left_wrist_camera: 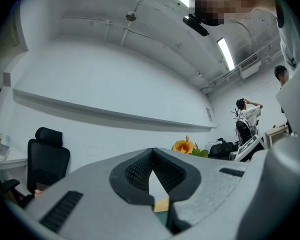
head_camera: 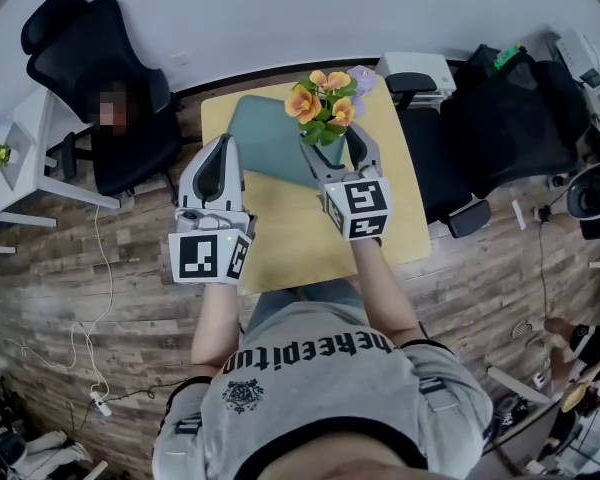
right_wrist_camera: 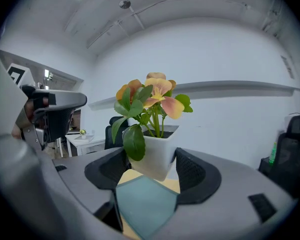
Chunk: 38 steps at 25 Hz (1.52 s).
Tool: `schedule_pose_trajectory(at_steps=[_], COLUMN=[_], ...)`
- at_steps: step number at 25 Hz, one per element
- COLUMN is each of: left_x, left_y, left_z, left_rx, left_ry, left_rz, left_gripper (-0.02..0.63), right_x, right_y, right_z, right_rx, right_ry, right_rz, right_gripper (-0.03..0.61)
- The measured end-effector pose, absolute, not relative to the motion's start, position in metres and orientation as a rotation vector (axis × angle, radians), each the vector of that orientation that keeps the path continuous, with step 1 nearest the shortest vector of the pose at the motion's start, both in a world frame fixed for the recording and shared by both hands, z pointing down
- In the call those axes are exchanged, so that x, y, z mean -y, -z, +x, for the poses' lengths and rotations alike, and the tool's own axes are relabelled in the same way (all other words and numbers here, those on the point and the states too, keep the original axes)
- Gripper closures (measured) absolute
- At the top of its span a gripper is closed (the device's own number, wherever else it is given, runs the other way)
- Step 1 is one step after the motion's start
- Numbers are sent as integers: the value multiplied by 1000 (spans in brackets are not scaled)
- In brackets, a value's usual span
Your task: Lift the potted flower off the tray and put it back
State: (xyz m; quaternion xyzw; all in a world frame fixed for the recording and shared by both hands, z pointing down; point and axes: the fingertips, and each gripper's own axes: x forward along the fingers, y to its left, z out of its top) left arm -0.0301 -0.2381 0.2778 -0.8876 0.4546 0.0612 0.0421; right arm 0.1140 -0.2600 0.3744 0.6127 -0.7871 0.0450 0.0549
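The potted flower (head_camera: 322,103), orange blooms and green leaves in a white square pot (right_wrist_camera: 157,156), hangs tilted above the teal tray (head_camera: 265,133) on the yellow table (head_camera: 280,238). My right gripper (head_camera: 332,148) is shut on the pot, its pads pressing both sides of it (right_wrist_camera: 157,160). The tray (right_wrist_camera: 145,204) shows below the pot with a clear gap between them. My left gripper (head_camera: 223,148) hovers over the tray's left edge, shut with nothing in it (left_wrist_camera: 151,151). The flower (left_wrist_camera: 182,146) peeks over its jaws.
A black office chair (head_camera: 90,58) with a seated person stands at the back left beside a white side table (head_camera: 20,158). More black chairs (head_camera: 500,118) crowd the table's right side. A white box (head_camera: 420,68) sits behind the table. Cables lie on the wood floor.
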Motion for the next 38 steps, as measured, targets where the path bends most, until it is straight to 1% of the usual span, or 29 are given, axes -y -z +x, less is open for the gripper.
schedule_pose_trajectory(at_steps=[11,24,38], left_x=[231,214,221], left_y=[-276,-275,-272], left_z=[-36,-42,-54], left_rx=[-1309,-1243,-1287], left_ry=[-192,-206,-228], left_rz=[-2761,-2779,-2752], left_gripper=[611,611,611], right_x=[227,192,211], right_y=[-335,-321,-324], right_z=[124,124,116], right_rx=[2328,2279,2317], right_ry=[-63,-16,-21], right_rz=[2009,2104,2058], right_gripper=[265,267,265])
